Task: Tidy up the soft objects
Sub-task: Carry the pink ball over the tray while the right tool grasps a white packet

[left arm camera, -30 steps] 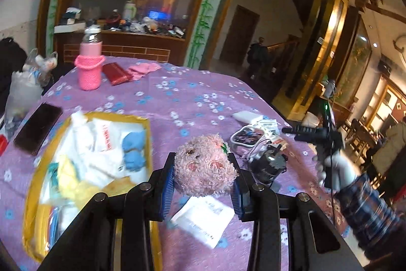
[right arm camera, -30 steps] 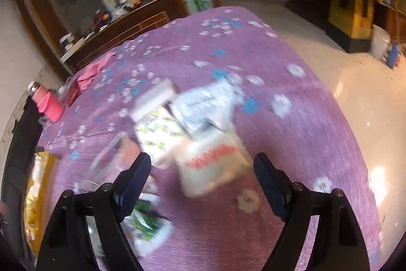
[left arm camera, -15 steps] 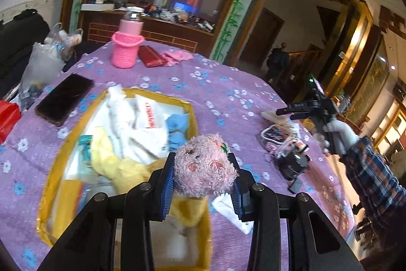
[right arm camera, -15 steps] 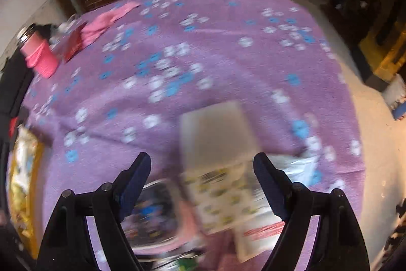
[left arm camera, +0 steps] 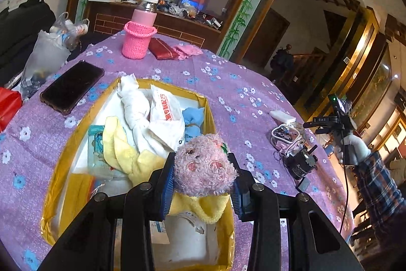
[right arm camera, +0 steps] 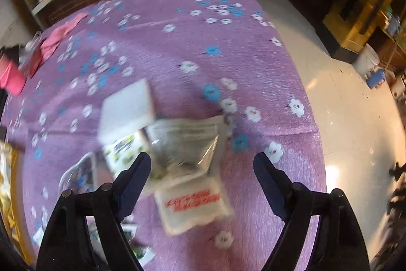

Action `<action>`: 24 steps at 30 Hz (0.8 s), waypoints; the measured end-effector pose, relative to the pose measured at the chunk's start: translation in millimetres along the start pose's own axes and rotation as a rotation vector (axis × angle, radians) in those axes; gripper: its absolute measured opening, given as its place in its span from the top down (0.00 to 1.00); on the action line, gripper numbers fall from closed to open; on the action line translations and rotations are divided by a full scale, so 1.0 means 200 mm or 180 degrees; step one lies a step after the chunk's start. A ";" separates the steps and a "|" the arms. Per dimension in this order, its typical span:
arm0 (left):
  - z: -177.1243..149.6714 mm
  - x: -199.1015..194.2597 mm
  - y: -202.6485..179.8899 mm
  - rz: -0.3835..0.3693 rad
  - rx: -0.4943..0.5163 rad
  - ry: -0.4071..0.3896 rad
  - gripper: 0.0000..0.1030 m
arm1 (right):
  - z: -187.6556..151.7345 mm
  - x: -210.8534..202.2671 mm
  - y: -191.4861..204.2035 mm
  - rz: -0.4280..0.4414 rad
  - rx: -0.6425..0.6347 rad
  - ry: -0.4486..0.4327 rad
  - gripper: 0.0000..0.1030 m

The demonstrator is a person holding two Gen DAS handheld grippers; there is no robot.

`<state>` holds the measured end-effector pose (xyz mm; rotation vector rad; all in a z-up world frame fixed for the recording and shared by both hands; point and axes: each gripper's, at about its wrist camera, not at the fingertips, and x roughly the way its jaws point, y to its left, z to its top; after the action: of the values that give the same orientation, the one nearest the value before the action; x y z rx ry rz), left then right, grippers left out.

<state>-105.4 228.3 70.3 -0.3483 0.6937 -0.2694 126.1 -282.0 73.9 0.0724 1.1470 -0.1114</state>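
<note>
Pink fuzzy plush toy [left arm camera: 205, 166], round, with rosy patches: lower centre of the left wrist view, pinched between the blue pads of the left gripper [left arm camera: 203, 184], jaws narrowed onto its sides. It hangs over the near end of the yellow-rimmed open box [left arm camera: 61, 169].

Change: a second ago the toy was over bare cloth to the right of the box; now the box fills the frame beneath it. Judgement: carry nearly done, release into the box is next.

Box already holds a white knotted cloth [left arm camera: 134, 106], a white pouch with red print [left arm camera: 165, 108], a yellow towel [left arm camera: 121, 149] and something blue [left arm camera: 192, 116].

Right gripper [right arm camera: 203, 169]: jaws wide, nothing between them, above a blurred white packet with red lettering [right arm camera: 195, 202] and a clear foil pouch [right arm camera: 187, 141]. Its view has swung across this pile within the second; likely the next pick.

Surface: round table under a purple cloth with blue and white flowers [left arm camera: 228, 83]. Black phone [left arm camera: 72, 86] left of the box; pink knitted bottle sleeve [left arm camera: 138, 42] upper left. Room: dark wood cabinets, glossy pale floor [right arm camera: 355, 118] at the right.
</note>
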 end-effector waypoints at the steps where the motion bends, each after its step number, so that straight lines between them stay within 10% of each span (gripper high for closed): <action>1: 0.00 0.00 0.00 0.0005 -0.0001 0.0003 0.62 | 0.01 0.03 -0.02 0.0046 0.0086 0.0031 0.20; 7: 0.00 -0.02 -0.04 0.0048 0.0042 -0.0003 0.62 | 0.05 0.26 0.00 0.0321 0.0329 0.0281 0.28; 9: 0.00 -0.03 -0.04 0.0052 0.0055 -0.0007 0.62 | 0.04 0.23 0.04 0.0454 0.0261 0.0124 0.79; 11: 0.00 -0.03 -0.04 0.0065 0.0056 -0.0013 0.62 | 0.02 0.17 0.01 0.0729 0.0387 0.0021 0.87; 24: -0.03 -0.18 0.07 0.0250 -0.0080 -0.0170 0.62 | -0.15 -0.40 0.01 0.1049 0.0310 -0.0732 0.92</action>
<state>-133.4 252.7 80.4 -0.3503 0.6570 -0.1764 65.8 -272.1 135.0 0.3254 0.8867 0.1153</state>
